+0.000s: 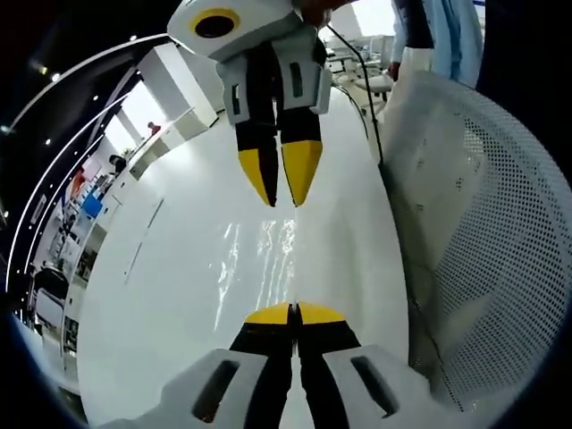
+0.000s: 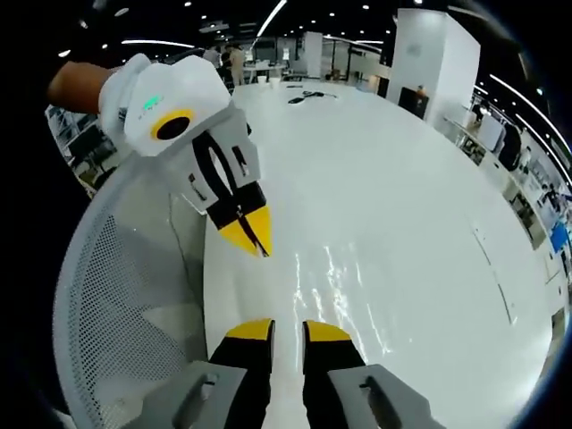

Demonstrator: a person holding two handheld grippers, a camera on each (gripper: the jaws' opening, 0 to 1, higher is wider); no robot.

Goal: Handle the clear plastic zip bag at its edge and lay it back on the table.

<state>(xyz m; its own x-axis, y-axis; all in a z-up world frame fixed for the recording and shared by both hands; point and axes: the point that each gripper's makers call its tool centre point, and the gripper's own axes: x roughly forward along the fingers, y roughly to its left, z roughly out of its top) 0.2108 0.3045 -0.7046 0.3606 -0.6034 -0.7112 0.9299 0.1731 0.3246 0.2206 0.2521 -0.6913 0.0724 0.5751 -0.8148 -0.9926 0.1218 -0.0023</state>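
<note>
The clear bag is lying flat on the white desk, between the two tools, looking already set down. The left hand-held gripper, jaws pressed together, is hovering at its 6 o'clock edge; the right hand-held gripper, jaws slightly apart, is holding nothing. The bag is showing only as glossy, rippled glints.

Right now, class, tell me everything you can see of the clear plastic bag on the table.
The clear plastic bag lies flat on the white table, nearly invisible, given away by glossy streaks and wrinkles. It sits between the two grippers near the table edge beside a white mesh chair. The left gripper looks shut at its near edge; the right gripper points at its far edge, slightly open. Actual contact is unclear.
</note>
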